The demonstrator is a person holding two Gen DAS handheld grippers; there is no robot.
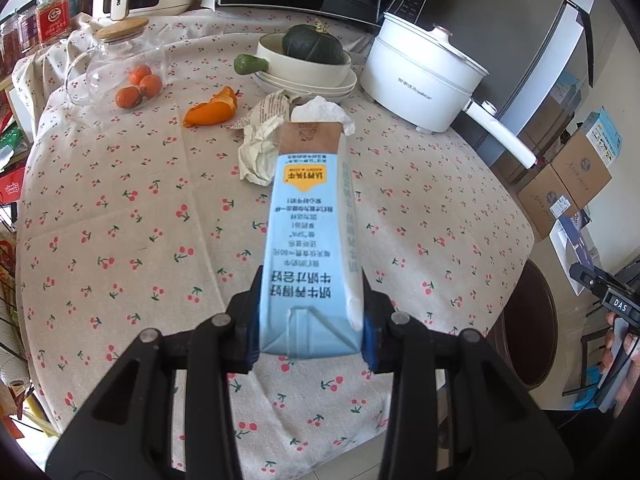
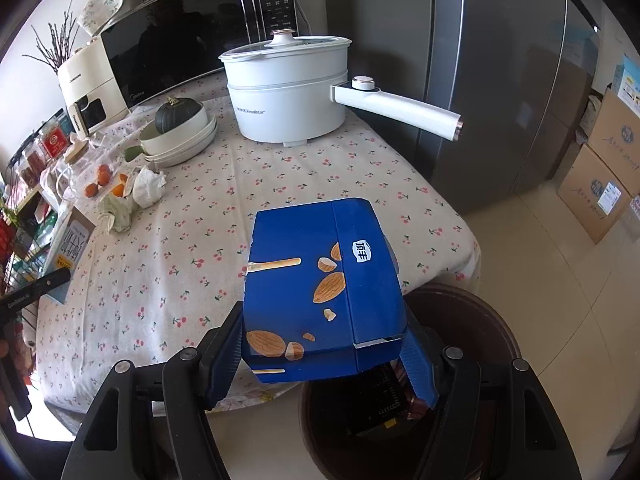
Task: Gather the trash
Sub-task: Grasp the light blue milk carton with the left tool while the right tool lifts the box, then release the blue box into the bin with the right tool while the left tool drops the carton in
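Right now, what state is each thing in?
Left gripper: shut on milk carton.
Right gripper: shut on blue snack box.
Trash bin: open, some trash inside.
Electric pot: lid on.
Crumpled paper: lying on the table.

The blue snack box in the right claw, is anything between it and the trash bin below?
Nothing visible. The blue snack box is clamped in the right claw, partly over the open brown bin beside the table edge. No lid is on the bin, only trash inside.
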